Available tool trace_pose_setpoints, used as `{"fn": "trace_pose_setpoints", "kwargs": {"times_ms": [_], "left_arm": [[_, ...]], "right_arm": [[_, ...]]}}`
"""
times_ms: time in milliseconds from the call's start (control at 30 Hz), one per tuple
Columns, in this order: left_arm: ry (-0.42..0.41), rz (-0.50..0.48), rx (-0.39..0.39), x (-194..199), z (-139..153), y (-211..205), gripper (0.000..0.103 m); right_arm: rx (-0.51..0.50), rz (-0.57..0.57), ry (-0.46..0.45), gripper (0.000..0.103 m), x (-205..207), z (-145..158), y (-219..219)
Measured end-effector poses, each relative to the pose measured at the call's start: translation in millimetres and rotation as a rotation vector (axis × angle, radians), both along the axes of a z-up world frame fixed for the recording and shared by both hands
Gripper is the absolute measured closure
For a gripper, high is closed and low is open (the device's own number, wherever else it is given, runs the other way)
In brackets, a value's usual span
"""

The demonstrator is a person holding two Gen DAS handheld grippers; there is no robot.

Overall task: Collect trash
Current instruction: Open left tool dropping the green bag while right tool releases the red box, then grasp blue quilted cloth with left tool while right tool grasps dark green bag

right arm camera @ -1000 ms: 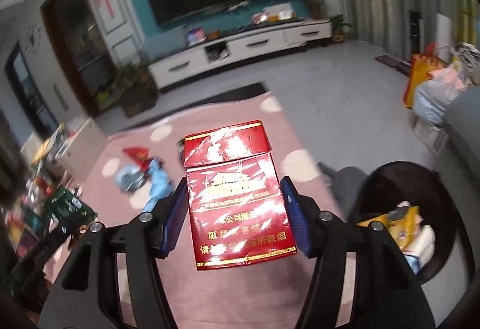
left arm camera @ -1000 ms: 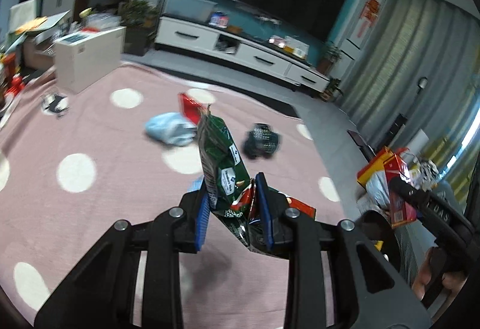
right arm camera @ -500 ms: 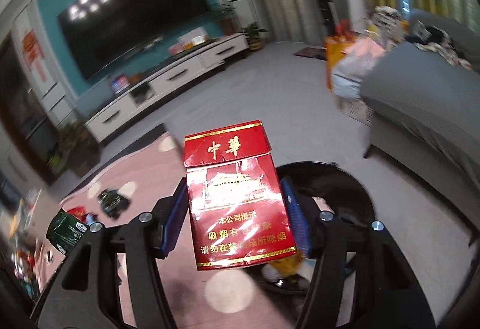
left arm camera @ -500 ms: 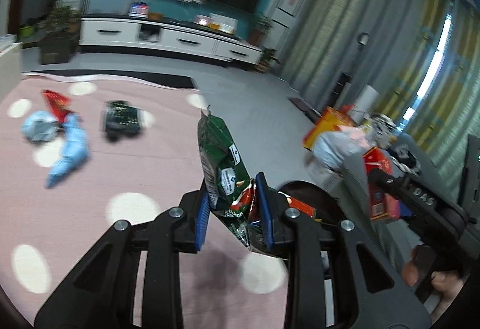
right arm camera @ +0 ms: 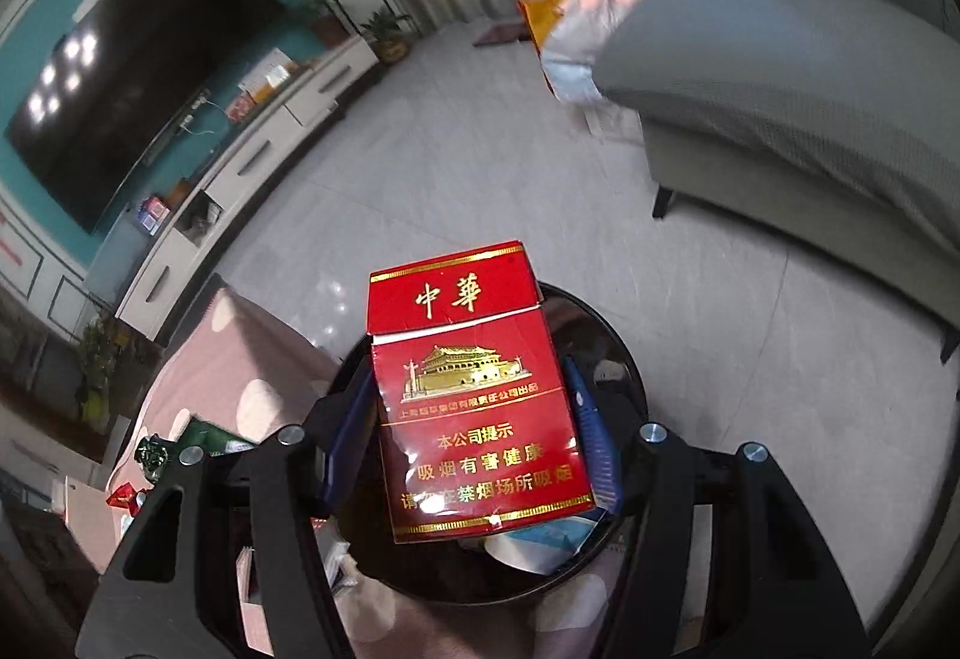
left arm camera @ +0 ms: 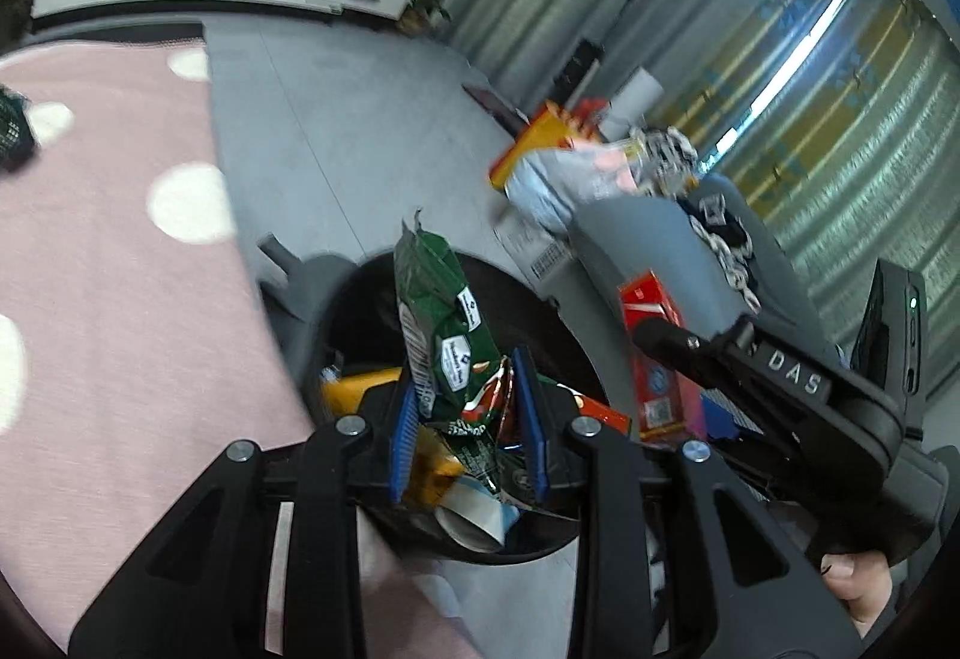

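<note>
Now both grippers w/ trash over bin [left arm camera: 576, 353].

Dim room, window backlight, motion blur, fisheye-warped edges.

left tool [left arm camera: 468, 419] — black | blue pads | silver screws — "DAS" lettering
</note>
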State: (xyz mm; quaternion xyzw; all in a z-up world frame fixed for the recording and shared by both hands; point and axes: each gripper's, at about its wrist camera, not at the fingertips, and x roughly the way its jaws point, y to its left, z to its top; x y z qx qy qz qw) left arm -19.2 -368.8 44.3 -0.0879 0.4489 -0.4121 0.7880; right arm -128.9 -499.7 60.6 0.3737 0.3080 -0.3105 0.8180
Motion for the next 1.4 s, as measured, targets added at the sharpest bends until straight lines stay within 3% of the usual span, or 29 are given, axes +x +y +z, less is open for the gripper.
{"fn": "trace_pose_setpoints", "kwargs": {"times_ms": [333, 433, 500, 667, 833, 1033, 1233, 1333, 1400], "left_arm": [[0.033, -0.039, 0.046, -4.3, -19.8, -23.1, 0.063], [0.030, -0.031, 0.034, -3.7, -15.9, -19.1, 0.052], [0.024, -0.026, 0.024, -3.0, -11.4, -12.5, 0.037], [-0.026, 0.023, -0.006, 0.4, 6.1, 14.2, 0.015], [-0.119, 0.164, 0.008, 18.3, 28.6, 61.6, 0.005], [-0.207, 0.427, 0.138, 62.6, 43.6, 147.5, 0.004], [-0.164, 0.653, 0.193, 105.9, 31.2, 234.3, 0.004], [-0.112, 0.691, 0.193, 125.2, 16.1, 256.6, 0.005], [-0.061, 0.683, 0.169, 133.5, 1.4, 268.4, 0.010]], "right_arm": [[0.074, -0.022, 0.045, 0.042, 4.4, -20.1, -15.1], [0.090, -0.025, 0.038, 0.041, 4.1, -20.4, -16.1], [0.087, -0.022, 0.034, 0.029, 4.0, -18.6, -13.8], [0.053, -0.009, 0.021, 0.020, 7.7, -9.0, -5.6], [0.012, -0.003, 0.026, 0.015, 13.4, -0.4, 2.6], [-0.025, 0.025, 0.041, 0.014, 22.9, 4.7, 12.4], [-0.071, 0.082, 0.048, 0.014, 39.0, 14.4, 33.6], [-0.088, 0.119, 0.051, 0.014, 48.1, 17.4, 43.5], [-0.105, 0.140, 0.061, 0.014, 55.9, 19.4, 51.9]]}}
